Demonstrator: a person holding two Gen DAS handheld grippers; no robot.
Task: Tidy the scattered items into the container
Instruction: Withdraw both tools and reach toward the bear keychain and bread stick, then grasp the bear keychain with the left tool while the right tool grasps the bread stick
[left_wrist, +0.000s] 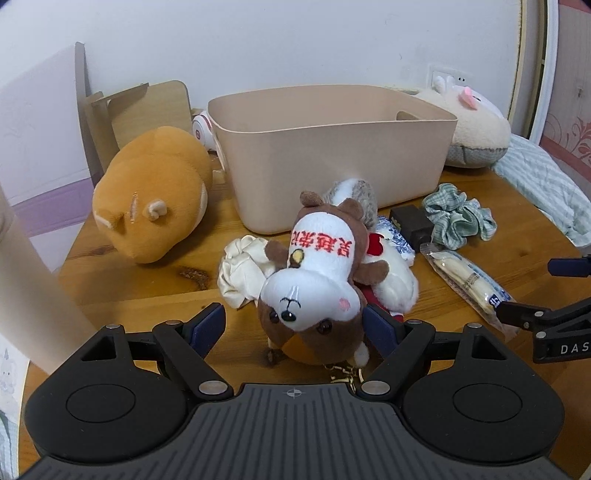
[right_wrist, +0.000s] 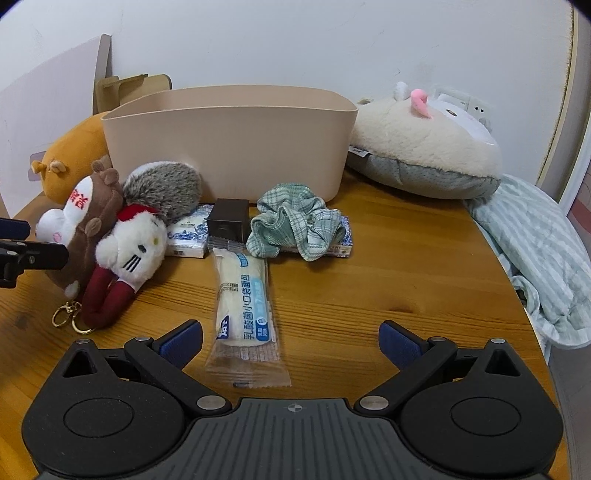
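Observation:
A beige plastic bin (left_wrist: 332, 155) stands at the back of the wooden table; it also shows in the right wrist view (right_wrist: 229, 147). My left gripper (left_wrist: 295, 323) is open, its jaws on either side of the head of a brown-and-white plush keychain (left_wrist: 314, 280), which leans on a white kitty plush (right_wrist: 129, 243). My right gripper (right_wrist: 291, 339) is open and empty, just above the near end of a wrapped bread packet (right_wrist: 243, 295). A green checked scrunchie (right_wrist: 295, 225), a dark small box (right_wrist: 227, 219), a blue-white tissue pack (right_wrist: 188, 236) and a cream scrunchie (left_wrist: 243, 269) lie before the bin.
A large orange plush (left_wrist: 155, 192) lies left of the bin. A cream plush pillow (right_wrist: 424, 147) lies right of it. A striped cloth (right_wrist: 535, 258) hangs over the table's right edge. A white panel (left_wrist: 37, 147) and wooden pieces stand at the back left.

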